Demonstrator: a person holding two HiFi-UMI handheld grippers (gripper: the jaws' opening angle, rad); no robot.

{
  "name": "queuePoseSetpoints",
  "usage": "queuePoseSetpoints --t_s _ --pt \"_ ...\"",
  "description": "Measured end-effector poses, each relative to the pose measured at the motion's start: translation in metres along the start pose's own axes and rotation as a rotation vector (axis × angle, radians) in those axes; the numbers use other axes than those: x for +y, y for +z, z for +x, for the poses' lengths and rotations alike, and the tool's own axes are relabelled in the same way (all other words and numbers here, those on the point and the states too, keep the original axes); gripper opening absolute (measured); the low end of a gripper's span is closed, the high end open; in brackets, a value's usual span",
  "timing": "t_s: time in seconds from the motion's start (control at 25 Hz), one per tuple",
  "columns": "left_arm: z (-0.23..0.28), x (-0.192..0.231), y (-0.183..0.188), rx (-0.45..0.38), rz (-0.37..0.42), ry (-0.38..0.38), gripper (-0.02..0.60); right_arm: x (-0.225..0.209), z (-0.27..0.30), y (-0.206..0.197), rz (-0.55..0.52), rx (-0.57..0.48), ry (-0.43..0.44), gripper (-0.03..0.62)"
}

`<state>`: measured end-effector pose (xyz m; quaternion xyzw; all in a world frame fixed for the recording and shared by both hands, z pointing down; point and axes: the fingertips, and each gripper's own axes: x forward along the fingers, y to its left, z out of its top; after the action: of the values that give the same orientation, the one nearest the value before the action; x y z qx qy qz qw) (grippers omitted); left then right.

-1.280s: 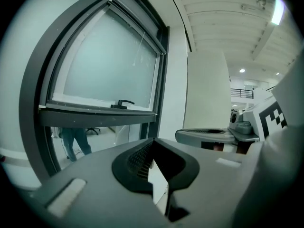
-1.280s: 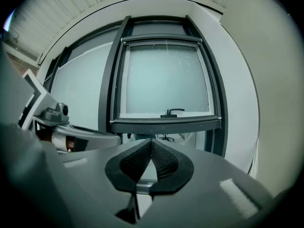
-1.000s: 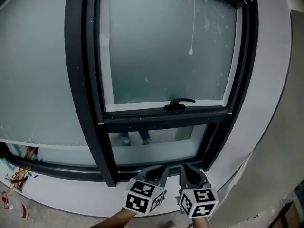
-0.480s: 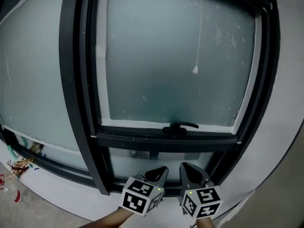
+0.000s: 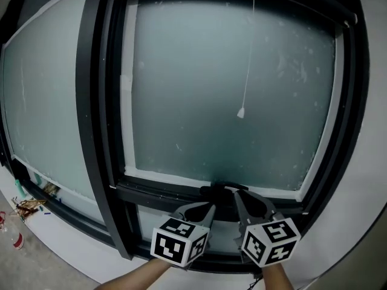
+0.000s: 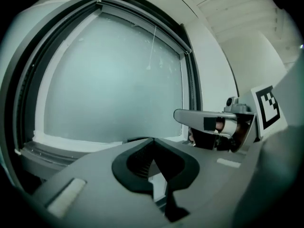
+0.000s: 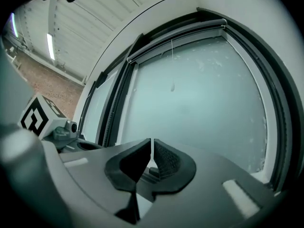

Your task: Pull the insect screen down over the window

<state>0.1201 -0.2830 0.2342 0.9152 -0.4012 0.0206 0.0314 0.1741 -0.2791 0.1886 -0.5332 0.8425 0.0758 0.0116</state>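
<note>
Screen (image 6: pixel 142 18) sits rolled at the window's (image 5: pixel 97 101) top edge, its cord (image 5: pixel 247 59) dangling. Left hand-held gripper (image 5: pixel 201 209) is closed and empty; right hand-held gripper (image 5: pixel 249 201) is empty, its jaws just cracking apart. Best to open wide, pinch the toggle (image 5: pixel 240 113) and draw straight down.

The grey left claw (image 5: pixel 207 206) and grey right claw (image 5: pixel 240 194) have climbed from well below the black lever handle (image 5: pixel 219 189) up to it, tips now just at it in the lower centre. The right claw's jaws have just been opening by a hair, with nothing between them. The view has tipped upward: the weighted end of the thin white pull cord (image 5: pixel 240 112) has slid from upper frame to mid-frame.
</note>
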Motion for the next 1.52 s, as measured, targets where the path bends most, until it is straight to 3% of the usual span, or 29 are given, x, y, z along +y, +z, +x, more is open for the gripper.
queuePoseSetpoints --t_s 0.52,0.92,1.16,1.28,1.32,1.52 --pt "0.031 0.018 0.107 -0.095 0.132 0.085 0.011 -0.062 0.049 0.127 -0.122 -0.083 0.063 0.101" --pt "0.036 0.055 0.145 -0.121 0.213 0.168 0.011 -0.080 0.117 0.189 -0.121 -0.101 0.101 0.150" --pt "0.019 0.071 0.153 -0.142 0.227 0.202 0.011 -0.078 0.141 0.194 -0.125 -0.079 0.109 0.131" --pt "0.009 0.078 0.153 -0.142 0.236 0.213 0.011 -0.074 0.142 0.195 -0.137 -0.097 0.106 0.032" --pt "0.005 0.079 0.154 -0.142 0.240 0.215 0.011 -0.072 0.141 0.195 -0.132 -0.107 0.115 0.030" --pt "-0.005 0.082 0.164 -0.156 0.275 0.225 0.011 -0.063 0.130 0.197 -0.009 -0.158 0.208 0.023"
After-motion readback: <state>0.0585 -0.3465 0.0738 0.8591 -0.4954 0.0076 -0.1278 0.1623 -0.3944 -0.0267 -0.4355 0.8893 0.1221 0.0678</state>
